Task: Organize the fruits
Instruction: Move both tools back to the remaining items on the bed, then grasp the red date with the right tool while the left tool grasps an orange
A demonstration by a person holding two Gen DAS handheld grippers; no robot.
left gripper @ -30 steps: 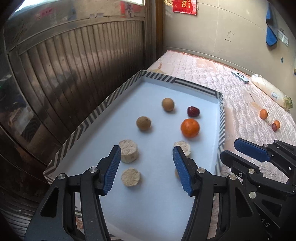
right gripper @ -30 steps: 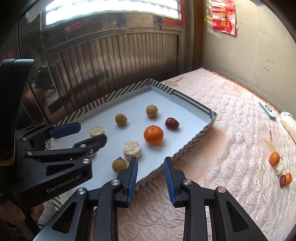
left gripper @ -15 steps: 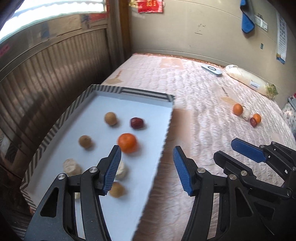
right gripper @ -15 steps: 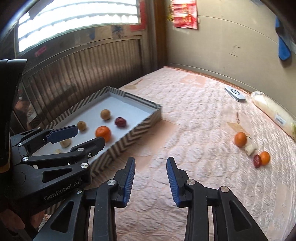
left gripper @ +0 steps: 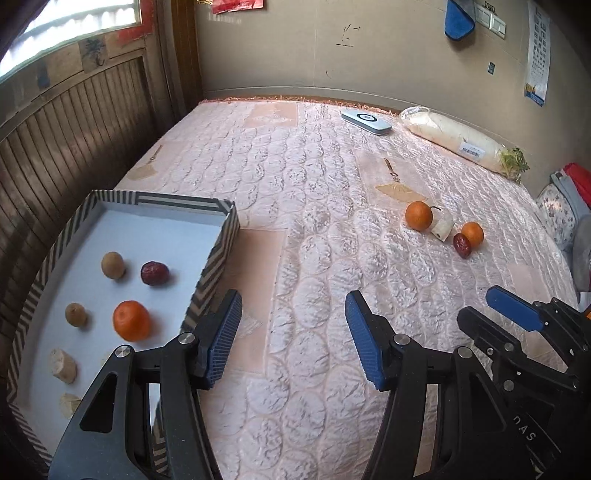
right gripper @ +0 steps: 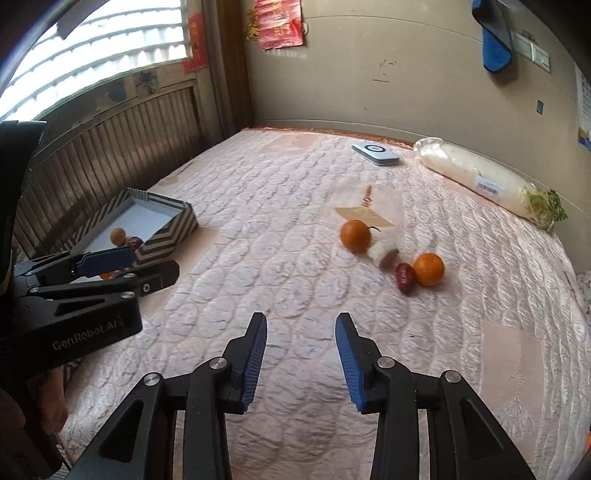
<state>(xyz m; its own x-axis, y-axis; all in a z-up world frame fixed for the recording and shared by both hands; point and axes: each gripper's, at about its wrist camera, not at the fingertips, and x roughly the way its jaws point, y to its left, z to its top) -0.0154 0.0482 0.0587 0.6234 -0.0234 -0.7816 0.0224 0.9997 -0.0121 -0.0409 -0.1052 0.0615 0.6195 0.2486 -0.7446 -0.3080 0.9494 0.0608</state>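
Right wrist: right claw (right gripper: 301, 325) opening, empty; tray (right gripper: 168, 230) now farther left.

I'm looking into what seems a home bedroom: a quilted pink mattress (left gripper: 332, 206) is filling the floor beside wood-panelled wall (left gripper: 74, 122), red paper decoration (right gripper: 280, 22) hanging above.

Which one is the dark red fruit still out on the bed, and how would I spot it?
Find the pink quilted bed cover, then the little cluster of fruit near its middle. The dark red fruit lies against the nearer orange; it is the small, wrinkled, oblong one, darker than its neighbours.
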